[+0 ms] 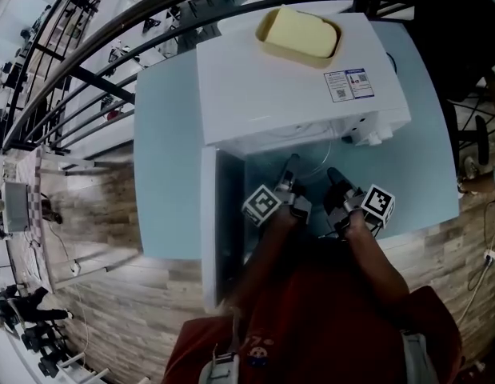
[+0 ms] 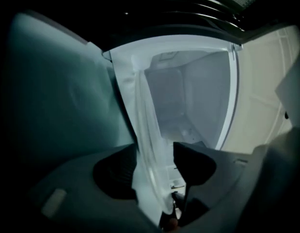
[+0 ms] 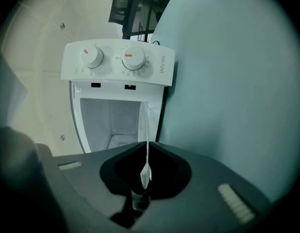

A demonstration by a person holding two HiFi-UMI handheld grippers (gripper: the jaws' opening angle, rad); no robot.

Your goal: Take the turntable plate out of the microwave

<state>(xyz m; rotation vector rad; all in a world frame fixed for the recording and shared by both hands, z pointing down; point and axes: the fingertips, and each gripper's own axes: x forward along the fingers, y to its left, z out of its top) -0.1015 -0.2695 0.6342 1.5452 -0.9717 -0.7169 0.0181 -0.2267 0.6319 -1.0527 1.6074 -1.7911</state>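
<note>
The white microwave (image 1: 303, 86) stands on a pale blue table (image 1: 167, 158) with its door (image 1: 219, 222) swung open to the left. The clear glass turntable plate (image 1: 317, 158) sticks out of the cavity mouth between both grippers. My right gripper (image 1: 337, 186) is shut on the plate's rim; in the right gripper view the plate (image 3: 148, 130) runs edge-on into the right gripper (image 3: 145, 174). My left gripper (image 1: 289, 184) is open. In the left gripper view the plate (image 2: 147, 130) passes through the left gripper (image 2: 157, 171) with room on both sides.
A yellow dish (image 1: 299, 34) lies on top of the microwave. Two control knobs (image 3: 91, 56) (image 3: 134, 58) sit on its front panel beside the cavity (image 3: 108, 123). Black railings (image 1: 87, 46) curve behind the table. Wood-look floor (image 1: 111, 214) lies to the left.
</note>
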